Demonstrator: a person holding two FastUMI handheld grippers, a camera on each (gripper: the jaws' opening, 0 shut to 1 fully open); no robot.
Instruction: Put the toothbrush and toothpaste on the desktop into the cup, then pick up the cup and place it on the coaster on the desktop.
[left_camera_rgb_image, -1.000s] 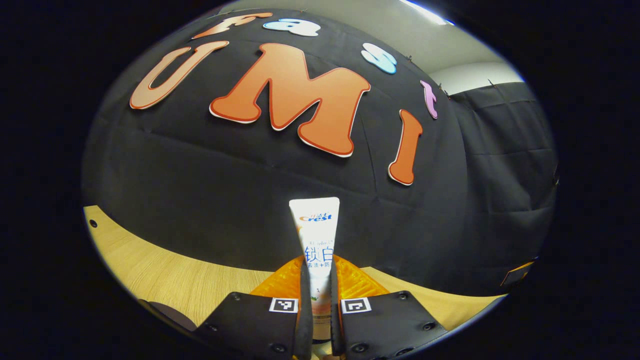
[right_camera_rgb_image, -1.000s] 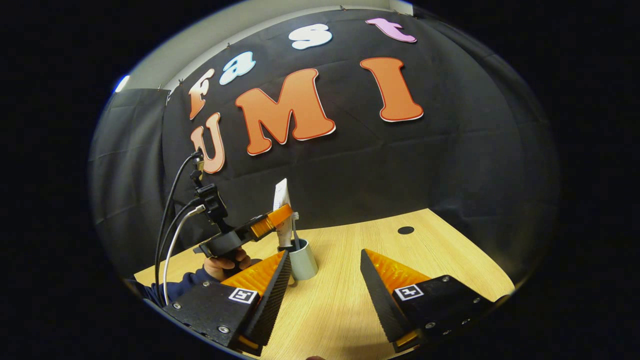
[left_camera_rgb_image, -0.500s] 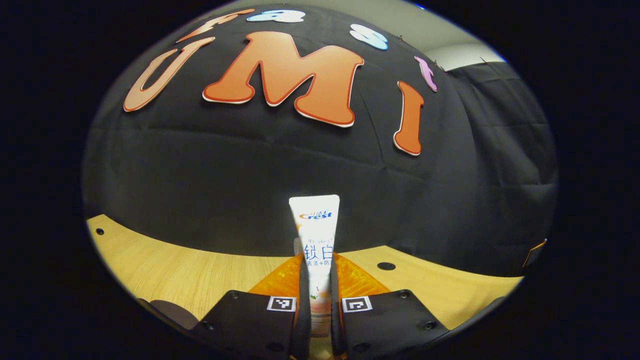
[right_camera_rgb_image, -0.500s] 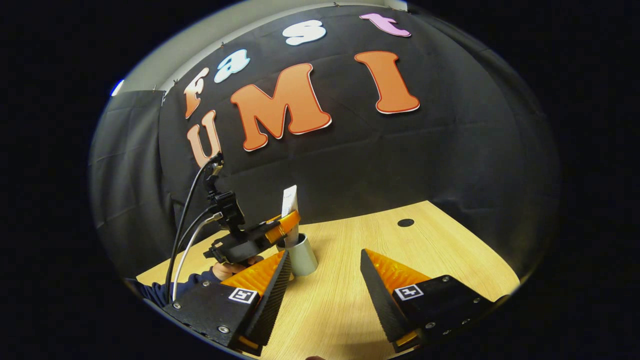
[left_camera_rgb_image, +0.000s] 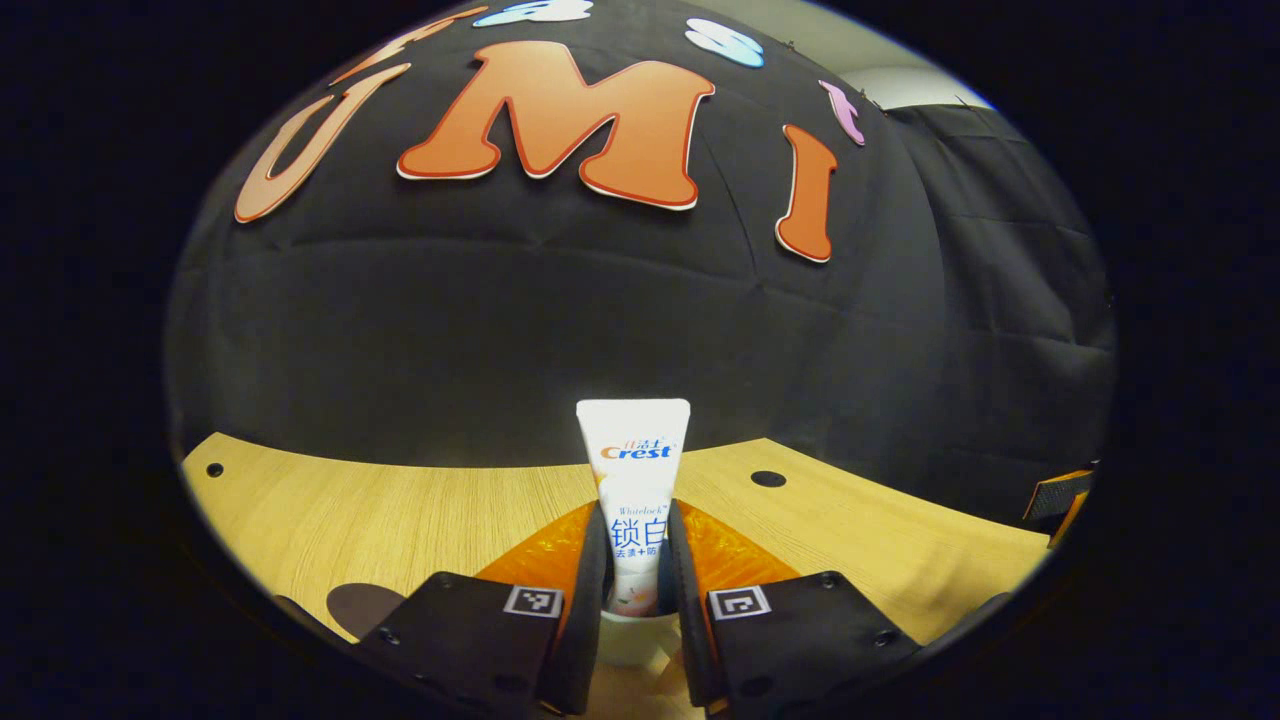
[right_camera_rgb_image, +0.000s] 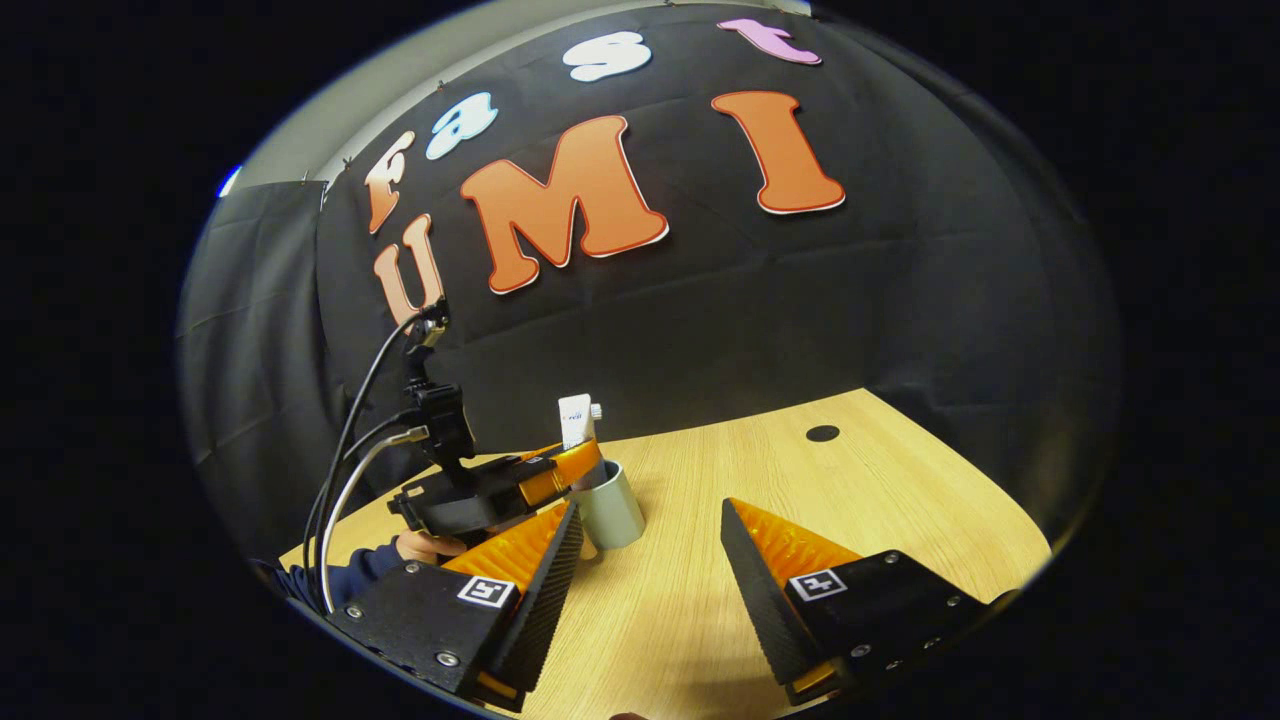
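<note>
Your toothpaste (left_camera_rgb_image: 634, 500), a white tube standing upright, sits between your left gripper (left_camera_rgb_image: 634, 590)'s fingers, which press both its sides, its lower end inside the grey cup (right_camera_rgb_image: 611, 508) on the desk (right_camera_rgb_image: 800, 470). A toothbrush (right_camera_rgb_image: 595, 411) tip shows just beside it. A dark coaster (left_camera_rgb_image: 362, 606) lies left. Your right gripper (right_camera_rgb_image: 645, 560) hangs wide apart, holding nothing.

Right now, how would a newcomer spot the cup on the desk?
Start at the light wooden desktop and go to its left side. There stands the small grey cylindrical cup, beside the left hand-held gripper. It alone is upright, with a white toothpaste tube poking out.
</note>
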